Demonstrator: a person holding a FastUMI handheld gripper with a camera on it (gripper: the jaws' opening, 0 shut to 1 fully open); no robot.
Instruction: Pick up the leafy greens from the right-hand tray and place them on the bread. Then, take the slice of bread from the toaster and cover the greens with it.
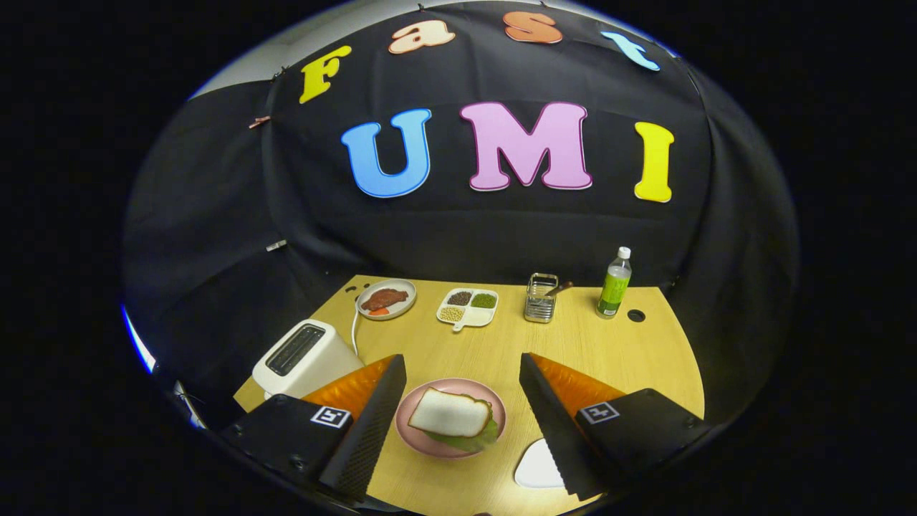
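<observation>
My tongs point(458, 390) are spread wide, holding nothing; each finger sits clear of the plate's sides.

Between the fingers: pink plate point(415, 423) on the table point(609, 351). Bread slice point(450, 413) lies on top of it, greens point(473, 440) poking out from under the slice's near-right edge. Can't tell if a second slice is underneath.

At 5 o'clock from the plate, just inside my right finger: edge of a white tray point(537, 467), partly hidden by the finger.

At 10 o'clock from the plate, beyond my left finger: white toaster point(304, 356), slot up, slot looks dark. Cord point(354, 333) runs off behind it.

Far row along the wall, left to right: dish with meat point(387, 298) at 11 o'clock, divided dish of beans point(468, 307) at 12, wire holder point(541, 297) with a utensil at 1, green bottle point(615, 282) at 2. All well apart from each other.
</observation>
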